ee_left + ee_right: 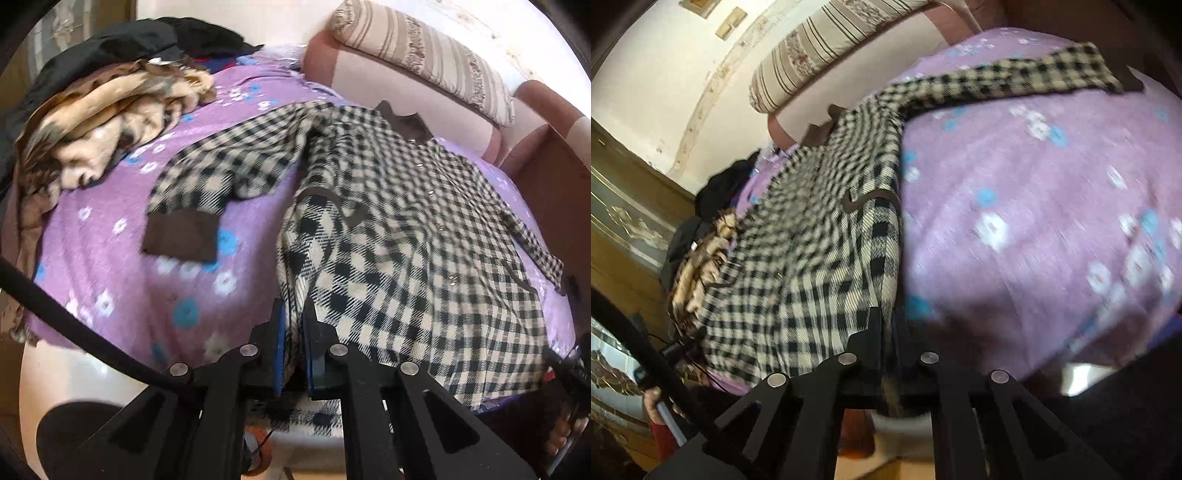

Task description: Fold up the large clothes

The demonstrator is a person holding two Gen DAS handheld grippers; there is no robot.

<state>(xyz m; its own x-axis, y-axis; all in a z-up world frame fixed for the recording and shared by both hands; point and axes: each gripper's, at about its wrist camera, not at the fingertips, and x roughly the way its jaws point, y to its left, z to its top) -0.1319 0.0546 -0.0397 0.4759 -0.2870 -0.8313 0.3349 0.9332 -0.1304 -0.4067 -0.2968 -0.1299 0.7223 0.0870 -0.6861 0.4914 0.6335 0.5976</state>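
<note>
at far left a pile [110, 107] of crumpled clothes sits on the purple sheet [122, 280]. next comes the coat [424, 236], a checked one with brown cuffs, spread down the bed with its collar toward the pillow [424, 55] and its hem at the near edge. 1 sleeve [207, 184] lies bent out to the left. the cloth looks thick, soft and limp, so it should sag and drag rather than hold shape; the 2 hem corners seem the sensible places to grip. the left gripper [293, 321] angles steeply down, jaws pinched on the left hem corner, fabric bunched between the blue pads. the right gripper [888, 325] slants down less steeply, jaws pressed together on the right hem edge. both views blur.
</note>
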